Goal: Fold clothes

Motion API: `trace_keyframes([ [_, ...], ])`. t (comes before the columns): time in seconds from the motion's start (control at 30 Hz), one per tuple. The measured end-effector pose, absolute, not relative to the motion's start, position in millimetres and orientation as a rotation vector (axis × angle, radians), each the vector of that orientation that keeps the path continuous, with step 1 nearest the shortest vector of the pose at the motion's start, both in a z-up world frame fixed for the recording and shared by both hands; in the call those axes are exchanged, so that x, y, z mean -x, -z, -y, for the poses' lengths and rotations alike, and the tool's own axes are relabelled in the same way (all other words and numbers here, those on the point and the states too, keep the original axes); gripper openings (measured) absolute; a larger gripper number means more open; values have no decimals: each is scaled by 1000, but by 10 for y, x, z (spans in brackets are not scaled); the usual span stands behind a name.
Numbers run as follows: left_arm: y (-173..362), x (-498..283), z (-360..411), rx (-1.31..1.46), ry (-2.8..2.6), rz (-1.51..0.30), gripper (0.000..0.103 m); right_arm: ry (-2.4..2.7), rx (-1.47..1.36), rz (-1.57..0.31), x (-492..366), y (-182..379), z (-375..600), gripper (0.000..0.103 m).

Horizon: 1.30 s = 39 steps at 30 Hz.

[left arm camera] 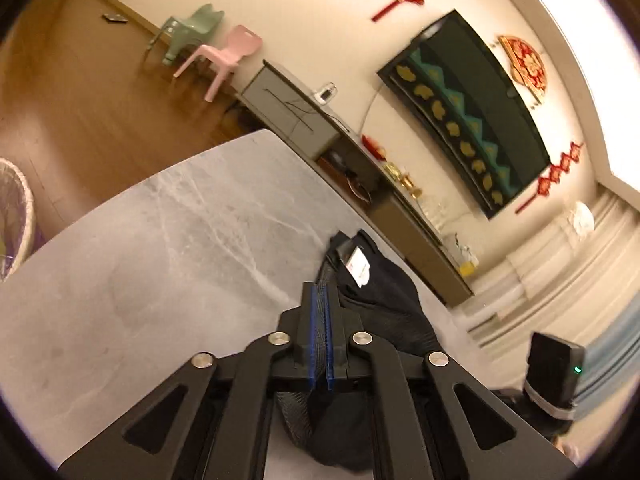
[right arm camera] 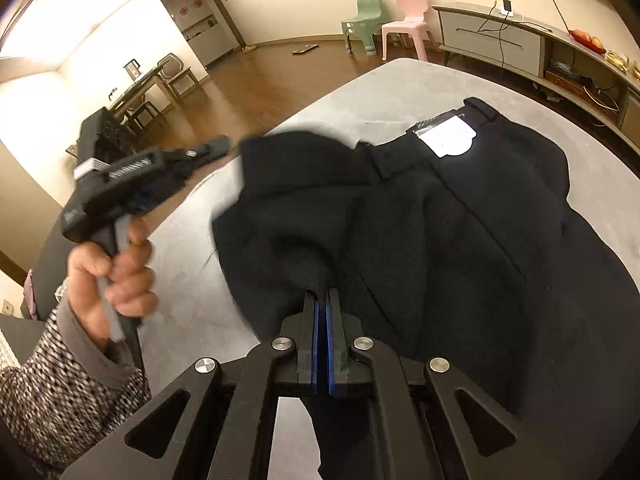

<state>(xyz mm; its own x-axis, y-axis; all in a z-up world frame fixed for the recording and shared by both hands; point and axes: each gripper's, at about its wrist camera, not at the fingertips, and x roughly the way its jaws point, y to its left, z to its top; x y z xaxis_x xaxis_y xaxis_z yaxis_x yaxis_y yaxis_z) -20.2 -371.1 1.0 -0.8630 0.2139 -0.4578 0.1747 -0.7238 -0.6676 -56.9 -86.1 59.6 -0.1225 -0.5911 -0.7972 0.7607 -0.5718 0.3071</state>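
Black trousers point(right arm camera: 440, 240) with a white label point(right arm camera: 448, 140) at the waistband lie crumpled on the grey marble table point(right arm camera: 192, 320). My right gripper point(right arm camera: 323, 292) is shut on a fold of their near edge, and cloth hangs below the jaws. In the left wrist view my left gripper point(left arm camera: 319, 286) is shut, with dark mesh-like cloth pinched between its blue pads point(left arm camera: 311, 320) and the trousers point(left arm camera: 384, 296) bunched just right of it. In the right wrist view a person's hand point(right arm camera: 116, 276) holds that left gripper, blurred, at the garment's lifted left corner point(right arm camera: 280, 152).
A woven basket point(left arm camera: 12, 216) stands off the table's left edge. Beyond the table are a low TV cabinet point(left arm camera: 292, 116), a pink chair point(left arm camera: 228, 56) and a green chair point(left arm camera: 192, 28) on a wooden floor. A black device with a green light point(left arm camera: 556, 368) sits at the right.
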Motion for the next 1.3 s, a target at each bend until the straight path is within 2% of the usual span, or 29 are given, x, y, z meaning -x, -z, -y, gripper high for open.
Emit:
trace_keyframes([
  [0.03,-55,158,3637,842,-2773,1111,19,1831,-1187,-235,546,-584,885,5],
  [0.07,-104,117,3566,862,-2771,1057,51,1830,-1183,-256,522,-578,913,5],
  [0.13,-197,73,3456,879,-2772,965,84,1841,-1174,-290,477,-579,954,5],
  [0.33,-89,194,3111,1021,-2720,712,83,1839,-1141,-323,378,-636,1001,6],
  [0.37,-54,238,3047,1055,-2733,651,75,1839,-1135,-319,372,-644,1000,6],
  [0.4,-18,281,2983,1089,-2745,589,57,1844,-1131,-311,375,-649,994,6],
  [0.43,47,371,2949,1150,-2740,561,6,1847,-1127,-303,374,-658,983,6],
  [0.57,118,580,3160,1196,-2947,683,9,1841,-1047,-253,289,-758,937,6],
  [0.6,125,579,3237,1189,-2975,753,10,1835,-1019,-239,238,-784,923,8],
  [0.63,129,556,3321,1175,-2989,839,13,1833,-1010,-233,199,-789,907,16],
  [0.67,122,515,3380,1174,-2999,890,14,1838,-1020,-236,165,-772,877,40],
  [0.7,109,466,3428,1180,-3006,927,18,1852,-1038,-240,142,-741,826,51],
  [0.73,80,396,3464,1173,-3012,955,20,1868,-1056,-239,129,-707,753,51],
  [0.8,7,218,3512,1160,-3014,999,32,1896,-1114,-217,119,-603,525,51],
  [0.83,-23,118,3536,1154,-3001,1030,46,1917,-1142,-199,134,-550,395,51],
  [0.87,-34,24,3556,1143,-2972,1088,55,1934,-1167,-183,151,-497,274,51],
  [0.97,-24,-137,3558,1107,-2835,1239,60,1953,-1231,-190,176,-330,58,52],
  [1.23,383,298,3229,1342,-2665,1237,60,1947,-1231,-448,60,17,166,49],
  [1.27,416,331,3227,1338,-2681,1248,55,1957,-1217,-482,33,31,179,38],
  [1.3,424,350,3244,1314,-2699,1257,42,1967,-1213,-503,27,23,189,18],
])
